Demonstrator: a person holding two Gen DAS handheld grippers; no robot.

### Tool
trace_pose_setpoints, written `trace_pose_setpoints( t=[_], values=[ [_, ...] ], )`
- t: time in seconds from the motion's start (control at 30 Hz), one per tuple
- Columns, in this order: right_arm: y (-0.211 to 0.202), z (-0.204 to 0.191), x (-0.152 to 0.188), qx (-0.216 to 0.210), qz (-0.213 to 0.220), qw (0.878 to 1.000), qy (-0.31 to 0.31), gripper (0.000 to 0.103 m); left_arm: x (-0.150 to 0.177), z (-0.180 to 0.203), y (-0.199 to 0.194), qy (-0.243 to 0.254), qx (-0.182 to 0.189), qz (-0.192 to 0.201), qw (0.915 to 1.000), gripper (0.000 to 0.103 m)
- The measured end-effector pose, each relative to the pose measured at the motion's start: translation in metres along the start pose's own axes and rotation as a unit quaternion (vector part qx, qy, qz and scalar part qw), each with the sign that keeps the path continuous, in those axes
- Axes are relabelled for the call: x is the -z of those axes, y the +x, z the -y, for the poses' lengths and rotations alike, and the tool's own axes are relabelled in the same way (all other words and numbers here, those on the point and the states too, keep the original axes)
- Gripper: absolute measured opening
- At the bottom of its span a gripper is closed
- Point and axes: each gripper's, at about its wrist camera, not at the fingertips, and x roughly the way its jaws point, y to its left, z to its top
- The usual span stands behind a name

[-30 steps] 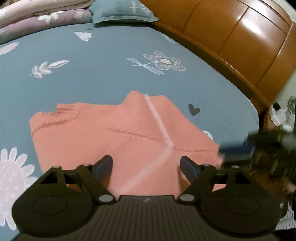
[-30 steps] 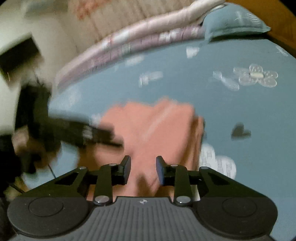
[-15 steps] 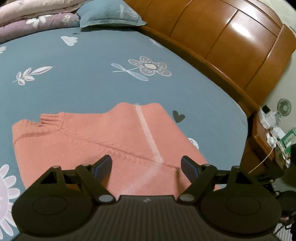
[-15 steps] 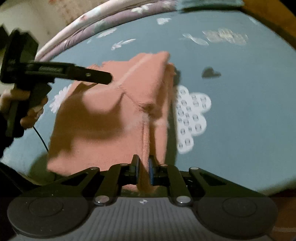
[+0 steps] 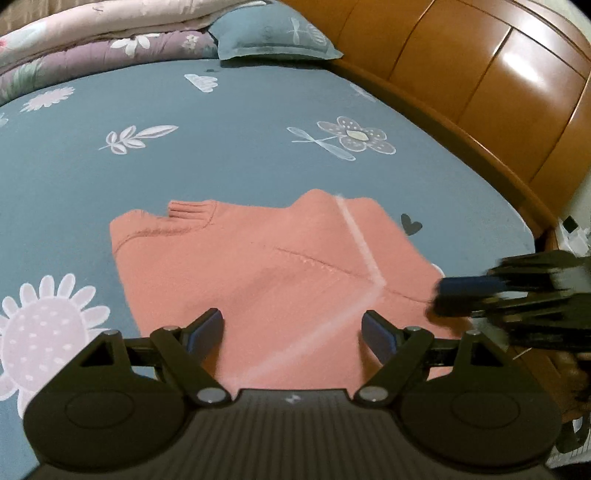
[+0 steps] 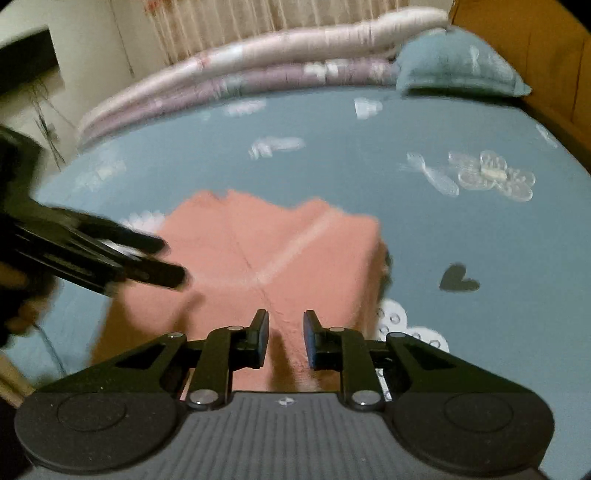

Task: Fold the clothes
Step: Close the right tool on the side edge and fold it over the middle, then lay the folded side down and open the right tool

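Left claw (image 5: 291,328) is held wide open, nothing gripped. Right claw (image 6: 285,338) has just been opening, a narrow gap, nothing pinched. One folded pink sweater (image 5: 266,273) is laid flat on the bed (image 5: 221,122). One pillow (image 5: 273,33), two stacked quilts (image 5: 92,40) behind.

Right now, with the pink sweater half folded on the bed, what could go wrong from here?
1. The right claw has just been opening with nothing between its fingers; the sweater may spring loose along its folded right edge.
2. The sweater lies near the bed's front edge, so a pull toward the person could drag it off.
3. Both claws, left claw included, hover close together and could collide.
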Motion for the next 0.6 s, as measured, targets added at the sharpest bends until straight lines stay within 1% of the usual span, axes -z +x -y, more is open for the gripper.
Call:
trace_pose_setpoints(
  t=[0.03, 0.1, 0.13, 0.27, 0.3, 0.33, 0.4, 0.5, 0.53, 0.6],
  values=[
    [0.003, 0.003, 0.004, -0.003, 0.002, 1.0, 0.0, 0.021, 0.001, -0.001, 0.001, 0.001, 0.0, -0.001, 1.0, 0.083],
    [-0.004, 0.007, 0.003, -0.014, 0.005, 1.0, 0.023, 0.021, 0.0, 0.001, 0.002, 0.005, -0.004, -0.005, 1.0, 0.083],
    [-0.01, 0.007, 0.003, -0.019, 0.007, 0.999, 0.029, 0.024, -0.001, 0.003, 0.002, 0.008, -0.007, -0.008, 0.9999, 0.084],
    [-0.045, -0.006, 0.007, -0.051, 0.015, 0.998, 0.017, 0.025, -0.004, 0.009, -0.004, 0.025, -0.016, -0.021, 0.9993, 0.083],
    [-0.052, -0.011, 0.011, -0.063, 0.011, 0.998, 0.01, 0.028, -0.004, 0.011, -0.007, 0.035, -0.018, -0.024, 0.9989, 0.084],
    [-0.054, -0.017, 0.016, -0.065, -0.001, 0.998, 0.003, 0.032, -0.003, 0.015, -0.011, 0.05, -0.02, -0.026, 0.9982, 0.084],
    [-0.054, -0.025, 0.029, -0.049, -0.031, 0.998, -0.007, 0.032, 0.002, 0.021, -0.016, 0.077, -0.028, -0.032, 0.9962, 0.084],
    [-0.045, -0.027, 0.056, -0.016, -0.077, 0.997, 0.001, 0.031, 0.014, 0.02, -0.014, 0.092, -0.038, -0.046, 0.9939, 0.087],
    [-0.044, -0.028, 0.063, -0.009, -0.08, 0.997, 0.007, 0.031, 0.018, 0.019, -0.013, 0.097, -0.041, -0.051, 0.9932, 0.087],
    [-0.048, -0.035, 0.061, -0.002, -0.069, 0.998, 0.014, 0.031, 0.02, 0.017, -0.015, 0.104, -0.055, -0.054, 0.9916, 0.087]
  ],
)
